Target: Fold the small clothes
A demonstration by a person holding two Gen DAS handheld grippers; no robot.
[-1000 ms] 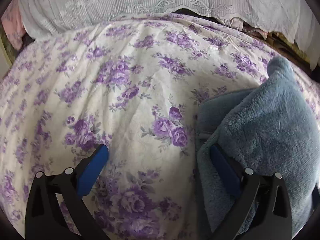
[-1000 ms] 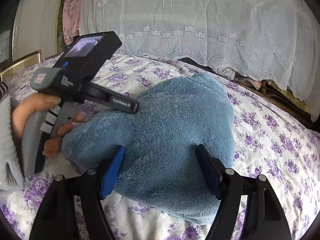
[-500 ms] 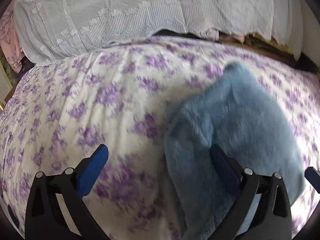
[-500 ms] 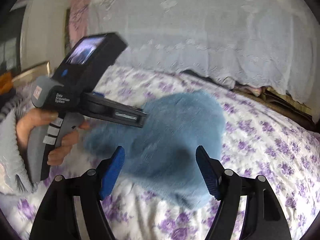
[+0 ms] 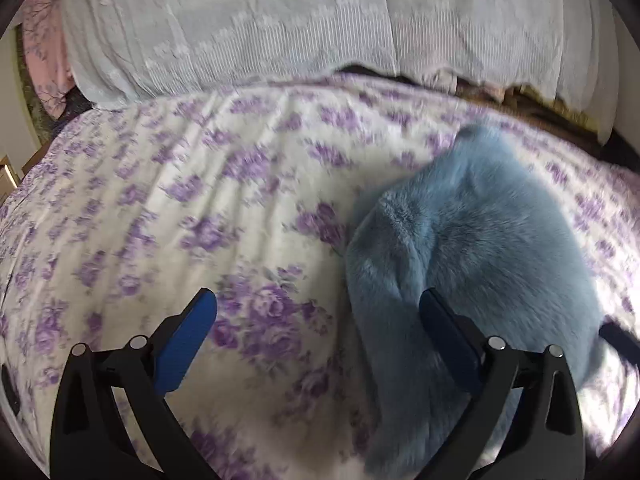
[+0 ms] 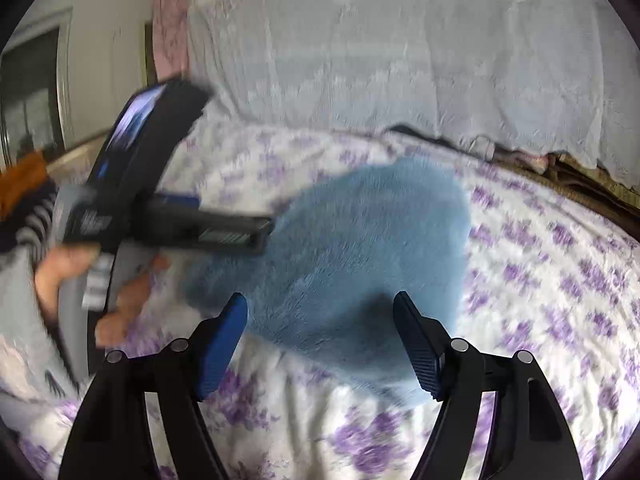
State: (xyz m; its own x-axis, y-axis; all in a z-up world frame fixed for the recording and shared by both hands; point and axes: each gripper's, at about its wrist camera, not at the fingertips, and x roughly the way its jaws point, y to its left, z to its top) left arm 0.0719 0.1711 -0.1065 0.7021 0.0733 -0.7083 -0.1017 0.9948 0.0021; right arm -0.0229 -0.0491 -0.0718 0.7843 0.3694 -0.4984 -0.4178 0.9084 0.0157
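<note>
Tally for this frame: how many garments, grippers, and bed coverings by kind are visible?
Blue fleece garment: 1
Grippers: 2, left gripper and right gripper, both open
Purple floral bedsheet: 1
White lace cover: 1
Total: 5

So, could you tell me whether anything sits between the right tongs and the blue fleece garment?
Nothing visible does. The right tongs hang open directly above the blue fleece garment, which lies on the floral bedsheet. The left tongs, also open, are off at the garment's left edge, not in the path.
</note>
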